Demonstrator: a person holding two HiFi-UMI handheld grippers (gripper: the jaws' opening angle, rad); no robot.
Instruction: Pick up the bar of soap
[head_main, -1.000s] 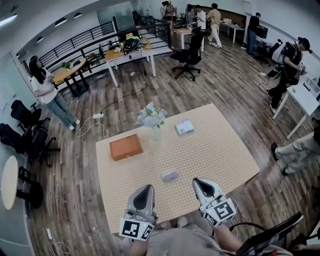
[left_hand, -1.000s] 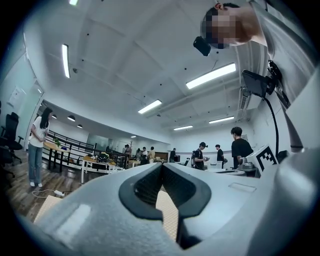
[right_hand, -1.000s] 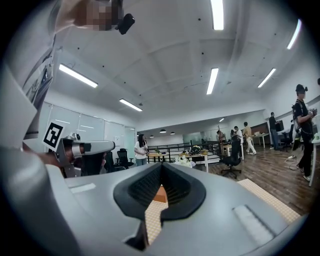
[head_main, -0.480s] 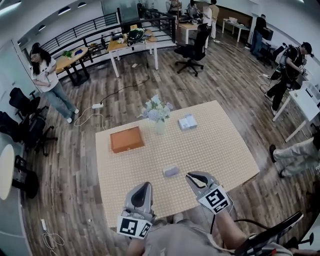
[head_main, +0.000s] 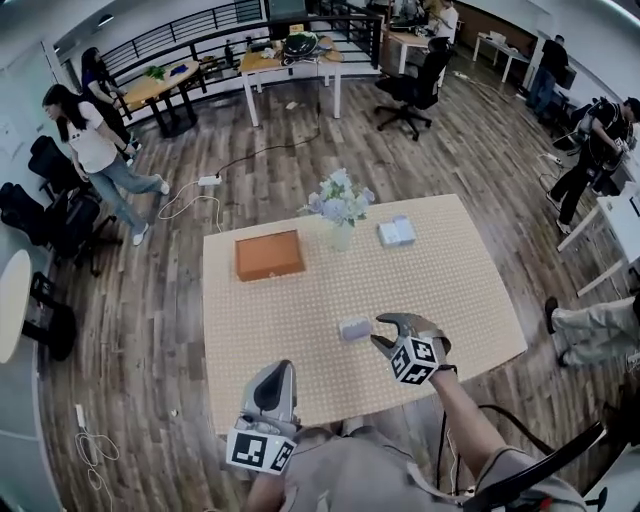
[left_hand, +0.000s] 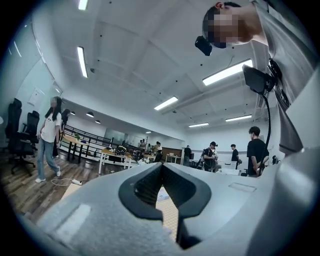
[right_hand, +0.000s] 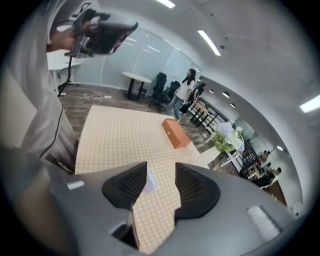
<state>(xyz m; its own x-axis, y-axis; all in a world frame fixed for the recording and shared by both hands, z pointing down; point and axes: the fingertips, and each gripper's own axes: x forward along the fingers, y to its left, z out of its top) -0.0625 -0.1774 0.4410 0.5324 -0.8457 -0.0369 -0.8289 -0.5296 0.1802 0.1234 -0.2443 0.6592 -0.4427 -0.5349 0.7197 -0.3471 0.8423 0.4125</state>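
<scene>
1. A bar of soap (head_main: 354, 328) is lying flat on the near middle of a dotted tan table (head_main: 455, 290), with nothing gripping it.
2. The right gripper (head_main: 381, 334) is hanging low over the table just to the right of the soap, tilted downward with its tips pointing left at the bar.
3. Its jaws are standing apart, having just been opening, and they are holding nothing. In the right gripper view the right gripper (right_hand: 161, 168) is framing bare tabletop between its pads, while the soap (right_hand: 150, 182) is peeking out from behind the left pad, not pressed by either one.
4. The left gripper (head_main: 283, 367) is sitting at the near edge of the table, to the left and well apart from the soap. In its own view the left gripper (left_hand: 160, 168) is pointing level across the room with its jaws meeting at the tips and nothing caught between them.
5. An orange box (head_main: 268, 255) is resting at the far left of the table, a vase of flowers (head_main: 340, 208) is standing at the far edge, and a small white box (head_main: 397, 232) is lying just to the right of the vase.
6. Around the table, people are standing and working at desks across the wood-floored office.
</scene>
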